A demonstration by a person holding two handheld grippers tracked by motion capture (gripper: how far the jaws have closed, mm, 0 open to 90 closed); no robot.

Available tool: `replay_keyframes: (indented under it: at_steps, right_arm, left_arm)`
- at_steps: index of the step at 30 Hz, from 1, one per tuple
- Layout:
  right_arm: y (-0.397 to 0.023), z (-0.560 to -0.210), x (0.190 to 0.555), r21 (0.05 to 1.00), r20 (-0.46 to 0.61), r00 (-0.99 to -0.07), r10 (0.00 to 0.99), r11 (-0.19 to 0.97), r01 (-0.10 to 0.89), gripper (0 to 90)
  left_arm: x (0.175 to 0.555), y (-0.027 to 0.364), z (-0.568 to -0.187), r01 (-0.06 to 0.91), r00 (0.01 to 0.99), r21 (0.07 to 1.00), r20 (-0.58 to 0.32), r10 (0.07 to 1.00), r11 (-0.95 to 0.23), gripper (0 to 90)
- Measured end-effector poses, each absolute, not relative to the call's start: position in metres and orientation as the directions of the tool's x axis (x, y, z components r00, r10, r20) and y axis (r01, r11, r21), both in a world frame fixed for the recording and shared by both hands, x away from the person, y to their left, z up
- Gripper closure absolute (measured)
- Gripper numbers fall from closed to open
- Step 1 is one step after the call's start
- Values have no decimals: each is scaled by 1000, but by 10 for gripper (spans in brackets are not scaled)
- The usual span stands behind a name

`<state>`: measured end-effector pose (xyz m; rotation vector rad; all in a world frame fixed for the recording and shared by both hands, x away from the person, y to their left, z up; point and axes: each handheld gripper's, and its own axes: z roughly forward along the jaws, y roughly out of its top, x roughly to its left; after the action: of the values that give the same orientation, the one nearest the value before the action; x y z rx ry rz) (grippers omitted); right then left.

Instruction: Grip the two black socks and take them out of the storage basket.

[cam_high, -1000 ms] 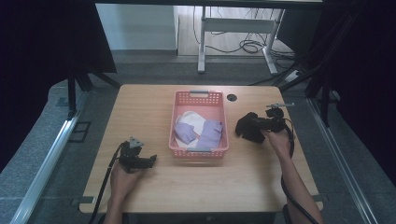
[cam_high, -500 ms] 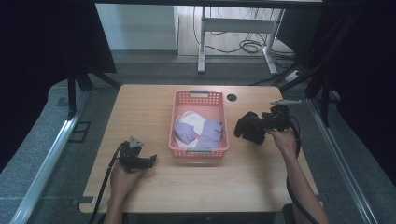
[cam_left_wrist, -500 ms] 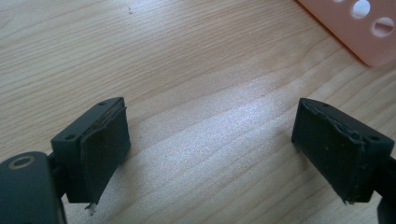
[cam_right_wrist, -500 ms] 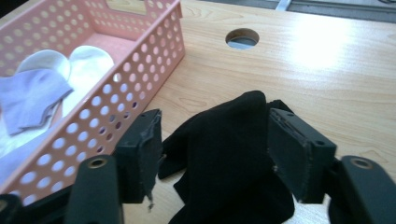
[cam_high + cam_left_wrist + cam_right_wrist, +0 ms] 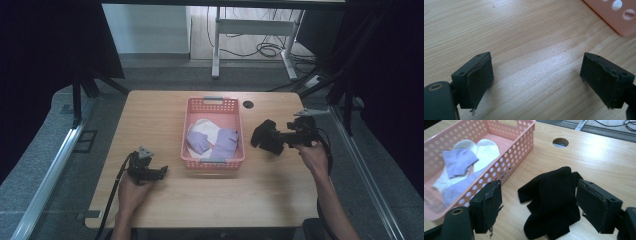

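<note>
Left gripper [image 5: 162, 171] sits low at the table's [image 5: 160, 115] near-left part, held in the person's left hand [image 5: 134, 187], cable trailing back toward the table edge. In the left gripper view its jaws stand wide apart over bare wood, nothing between them; a corner of the pink basket [image 5: 616, 15] shows at top right, well clear of the pads.

Centre: pink basket [image 5: 214, 162] sits lengthwise on the table, handle cut-out at its far end. Inside lie white socks [image 5: 202, 127] and 2 lilac socks [image 5: 224, 142], overlapping, the lilac ones on top toward the near end.

Right of the basket: black sock [image 5: 266, 136] crumpled in a loose heap, near the basket's right wall but apart from it. In the right gripper view the black sock [image 5: 551, 200] lies on the wood past the pads, partly between their lines, pads not pressing it. Round cable hole [image 5: 560, 142] in the table is beyond it.

Right gripper [image 5: 274, 139], in the right hand [image 5: 312, 155], points left at the sock. Its jaws have just been opening and now stand wide, gripping nothing.
</note>
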<state>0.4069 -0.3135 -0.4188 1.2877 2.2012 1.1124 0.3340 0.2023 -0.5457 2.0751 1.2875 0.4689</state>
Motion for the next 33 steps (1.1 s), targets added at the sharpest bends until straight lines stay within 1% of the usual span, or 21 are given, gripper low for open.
replay_keyframes:
  at_steps: [6, 10, 15, 21, 28, 33]
  right_arm:
    - [-316, -417, 392, 777, 85, -537, 839, 282, 563, 174]
    - [-316, -424, 384, 768, 87, -541, 836, 290, 571, 150]
    - [-318, -435, 375, 768, 82, -536, 840, 290, 571, 142]
    - [-318, -453, 366, 759, 36, -528, 848, 320, 566, 150]
    - [-323, -480, 359, 770, 14, -522, 853, 323, 550, 155]
    - [-328, -499, 360, 760, 17, -526, 850, 331, 560, 143]
  left_arm:
    - [334, 202, -546, 660, 455, 683, -33, 890, -312, 109]
    - [334, 202, -546, 660, 455, 683, -34, 890, -312, 109]
    - [334, 202, -546, 660, 456, 683, -33, 890, -312, 109]
    - [334, 202, -546, 659, 456, 684, -33, 890, -312, 109]
    - [334, 202, -546, 659, 454, 685, -35, 890, -310, 109]
    - [334, 202, -546, 660, 453, 685, -35, 891, -309, 109]
